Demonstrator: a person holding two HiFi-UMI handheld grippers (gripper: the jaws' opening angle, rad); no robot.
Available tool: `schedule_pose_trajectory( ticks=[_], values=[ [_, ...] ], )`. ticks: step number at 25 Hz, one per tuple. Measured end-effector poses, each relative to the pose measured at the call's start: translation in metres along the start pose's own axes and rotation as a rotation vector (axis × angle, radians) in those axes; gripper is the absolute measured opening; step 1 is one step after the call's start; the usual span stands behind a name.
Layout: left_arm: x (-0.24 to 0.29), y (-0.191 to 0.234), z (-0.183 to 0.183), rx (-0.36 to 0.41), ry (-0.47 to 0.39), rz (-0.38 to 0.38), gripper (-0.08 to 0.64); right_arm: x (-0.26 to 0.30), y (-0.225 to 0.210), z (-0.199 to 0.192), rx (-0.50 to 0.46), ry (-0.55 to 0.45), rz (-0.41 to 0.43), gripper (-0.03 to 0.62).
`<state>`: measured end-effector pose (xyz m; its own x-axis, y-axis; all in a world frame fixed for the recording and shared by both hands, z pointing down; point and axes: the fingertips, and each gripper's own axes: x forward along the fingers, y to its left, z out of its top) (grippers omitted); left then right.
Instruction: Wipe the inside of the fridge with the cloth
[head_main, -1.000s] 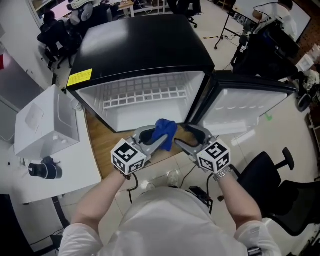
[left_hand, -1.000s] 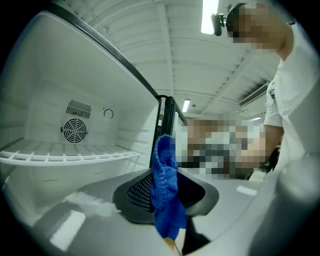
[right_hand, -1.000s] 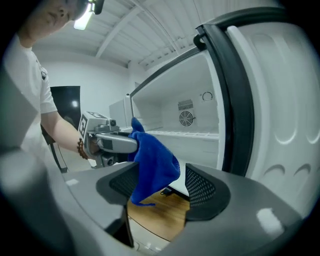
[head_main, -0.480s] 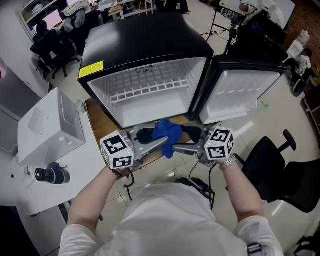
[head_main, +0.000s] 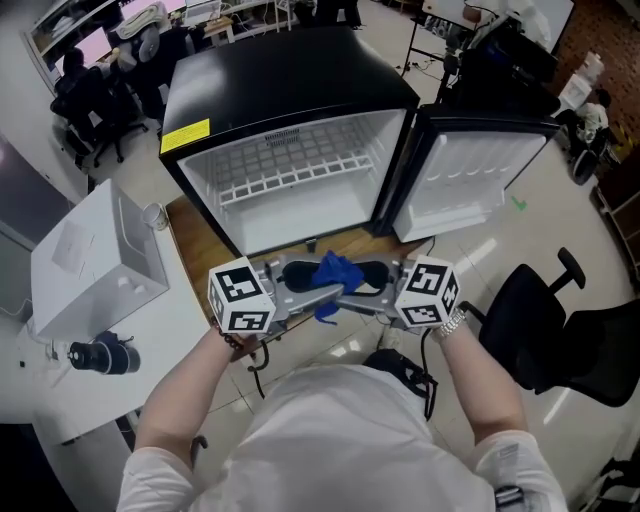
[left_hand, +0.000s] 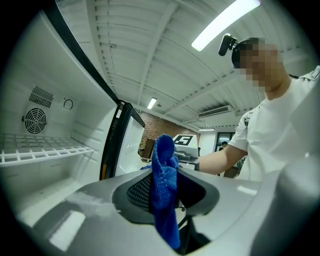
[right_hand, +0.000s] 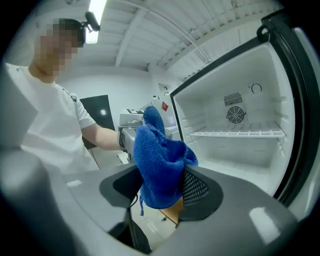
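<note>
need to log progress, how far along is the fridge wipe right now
Done: the fridge door stands open and the cloth is picked up. In hand: the left gripper and the right gripper are both shut on the cloth, held in front of the fridge, outside it. Left: the wiping itself; the cloth touches no inner wall, floor or the wire shelf yet.

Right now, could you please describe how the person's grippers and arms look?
The left gripper and right gripper are grey plastic, with black perforated pads and a white cube bearing black square markers each. A black cable hangs below the left. The person wears a white short-sleeved T-shirt and a silvery wristband.
</note>
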<state>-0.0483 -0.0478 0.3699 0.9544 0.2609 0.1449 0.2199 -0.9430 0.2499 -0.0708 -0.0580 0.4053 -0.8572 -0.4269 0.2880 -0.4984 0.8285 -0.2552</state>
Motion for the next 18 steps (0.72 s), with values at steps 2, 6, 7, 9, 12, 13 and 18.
schedule_pose_trajectory(
  ticks=[2, 6, 7, 9, 12, 13, 18],
  values=[
    [0.003, -0.001, -0.002, 0.000, 0.020, -0.017, 0.118, 0.000, 0.002, -0.003, -0.033, 0.021, -0.020, 0.193],
    [0.013, 0.001, -0.001, 0.027, 0.048, -0.024, 0.136, -0.008, -0.005, -0.008, -0.077, 0.039, -0.092, 0.137],
    [0.016, 0.003, 0.000, 0.039, 0.050, -0.016, 0.144, -0.013, -0.009, -0.008, -0.081, 0.033, -0.117, 0.128],
    [0.025, 0.007, 0.004, 0.067, 0.048, 0.011, 0.163, -0.024, -0.019, -0.007, -0.081, 0.010, -0.170, 0.116],
    [0.042, 0.016, 0.013, 0.107, 0.029, 0.070, 0.205, -0.048, -0.039, -0.003, -0.078, -0.040, -0.266, 0.105],
    [0.048, 0.020, 0.017, 0.117, 0.018, 0.091, 0.211, -0.058, -0.046, -0.001, -0.080, -0.056, -0.301, 0.103],
    [0.069, 0.043, 0.035, 0.105, -0.064, 0.197, 0.213, -0.111, -0.078, 0.018, -0.110, -0.131, -0.451, 0.100]
  ],
)
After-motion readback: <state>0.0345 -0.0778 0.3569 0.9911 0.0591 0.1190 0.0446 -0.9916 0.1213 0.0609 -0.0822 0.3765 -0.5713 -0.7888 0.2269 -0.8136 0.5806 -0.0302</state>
